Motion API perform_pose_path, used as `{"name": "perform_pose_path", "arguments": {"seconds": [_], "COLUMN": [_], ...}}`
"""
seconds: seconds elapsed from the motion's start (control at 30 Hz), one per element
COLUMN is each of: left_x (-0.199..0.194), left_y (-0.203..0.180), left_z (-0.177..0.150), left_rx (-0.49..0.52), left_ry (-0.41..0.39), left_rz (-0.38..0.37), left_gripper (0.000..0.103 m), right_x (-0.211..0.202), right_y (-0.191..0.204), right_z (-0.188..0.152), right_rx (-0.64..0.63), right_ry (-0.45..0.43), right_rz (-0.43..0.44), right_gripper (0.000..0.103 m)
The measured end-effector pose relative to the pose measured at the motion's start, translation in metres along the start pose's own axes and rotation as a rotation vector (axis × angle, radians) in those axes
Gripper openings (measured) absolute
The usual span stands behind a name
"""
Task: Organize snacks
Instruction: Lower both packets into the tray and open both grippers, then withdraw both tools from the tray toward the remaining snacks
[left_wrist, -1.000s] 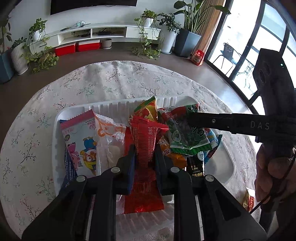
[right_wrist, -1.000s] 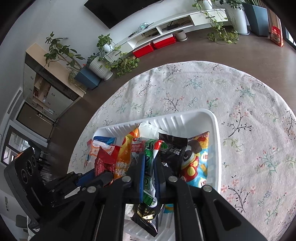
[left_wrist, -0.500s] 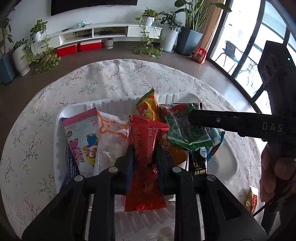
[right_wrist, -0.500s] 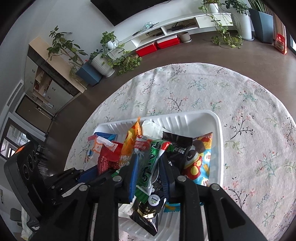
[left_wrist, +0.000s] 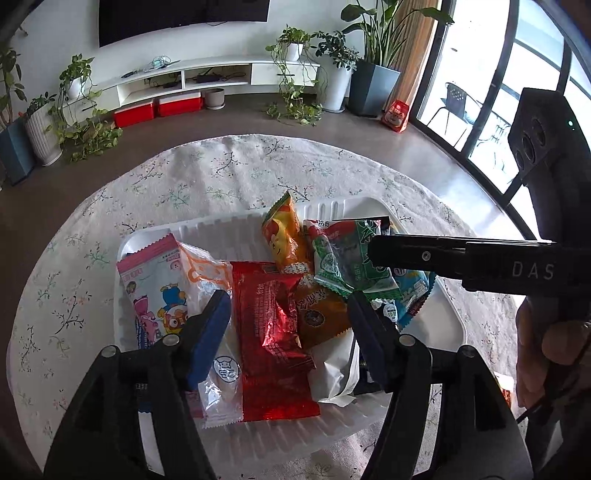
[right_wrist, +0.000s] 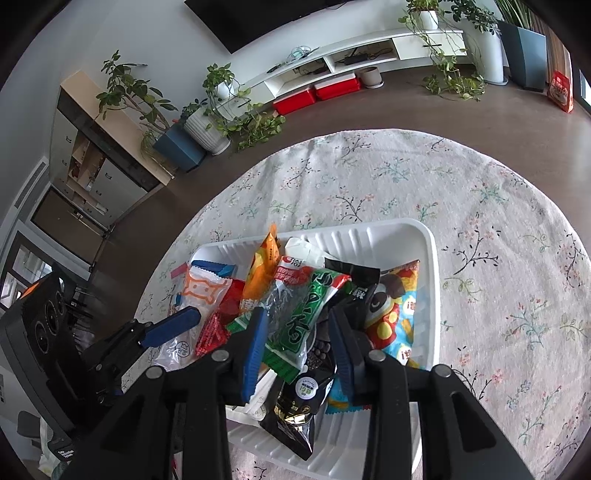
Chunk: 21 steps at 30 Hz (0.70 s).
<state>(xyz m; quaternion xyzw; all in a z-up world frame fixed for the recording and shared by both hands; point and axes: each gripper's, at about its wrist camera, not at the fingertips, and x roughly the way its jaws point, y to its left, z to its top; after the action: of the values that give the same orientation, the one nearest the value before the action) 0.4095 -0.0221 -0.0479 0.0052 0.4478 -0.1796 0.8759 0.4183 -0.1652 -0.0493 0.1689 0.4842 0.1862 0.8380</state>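
Observation:
A white tray on the round table holds several snack packets. In the left wrist view my left gripper hovers low over the tray. Its jaws are opening, and a red packet lies loose between the pads. My right gripper is opening too, astride a green packet that rests on the pile without being pressed. A pink cartoon packet, an orange packet and a black packet lie around them. The right gripper reaches in from the right over the green packet.
The table wears a floral cloth that ends at a round edge all around the tray. A person's hand grips the right tool. One more small packet lies on the cloth beside that hand. Plants and a low TV shelf stand far behind.
Both pairs of jaws have spread apart. The red packet, pinched before, now lies free in the tray, and the green packet has been let go onto the pile.

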Motion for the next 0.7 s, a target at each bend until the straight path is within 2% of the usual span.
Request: {"name": "perform_pose_path", "arguments": {"seconds": [0.17, 0.23, 0.27, 0.3, 0.33, 0.37, 0.4, 0.47, 0.7], "left_x": [-0.011, -0.018, -0.023, -0.028, -0.035, -0.042, -0.050, -0.065, -0.117], "left_y": [-0.001, -0.004, -0.005, -0.006, -0.008, -0.009, -0.010, -0.013, -0.026], "left_z": [-0.002, -0.004, -0.005, -0.005, -0.007, -0.009, -0.011, -0.016, -0.052], "left_rx": [-0.012, -0.012, -0.012, -0.014, -0.017, -0.019, -0.020, -0.016, -0.013], "left_ry": [-0.019, -0.032, -0.042, -0.053, -0.068, -0.083, -0.099, -0.114, -0.147], "left_rz": [-0.013, -0.016, -0.017, -0.020, -0.023, -0.025, -0.028, -0.031, -0.025], "left_gripper": [0.064, 0.074, 0.077, 0.084, 0.094, 0.100, 0.103, 0.103, 0.103], "right_x": [-0.011, -0.018, -0.022, -0.027, -0.033, -0.041, -0.049, -0.066, -0.115], "right_y": [0.000, 0.000, 0.001, 0.001, 0.002, 0.001, 0.001, -0.001, -0.003], "right_z": [-0.001, -0.002, -0.003, -0.005, -0.007, -0.010, -0.013, -0.019, -0.055], "right_rx": [0.004, 0.007, 0.009, 0.013, 0.017, 0.022, 0.027, 0.042, 0.070], "right_ry": [-0.017, -0.028, -0.035, -0.046, -0.060, -0.081, -0.107, -0.154, -0.219], "right_rz": [0.012, 0.023, 0.028, 0.034, 0.044, 0.053, 0.057, 0.067, 0.124], "right_gripper": [0.038, 0.038, 0.043, 0.054, 0.059, 0.073, 0.084, 0.094, 0.096]}}
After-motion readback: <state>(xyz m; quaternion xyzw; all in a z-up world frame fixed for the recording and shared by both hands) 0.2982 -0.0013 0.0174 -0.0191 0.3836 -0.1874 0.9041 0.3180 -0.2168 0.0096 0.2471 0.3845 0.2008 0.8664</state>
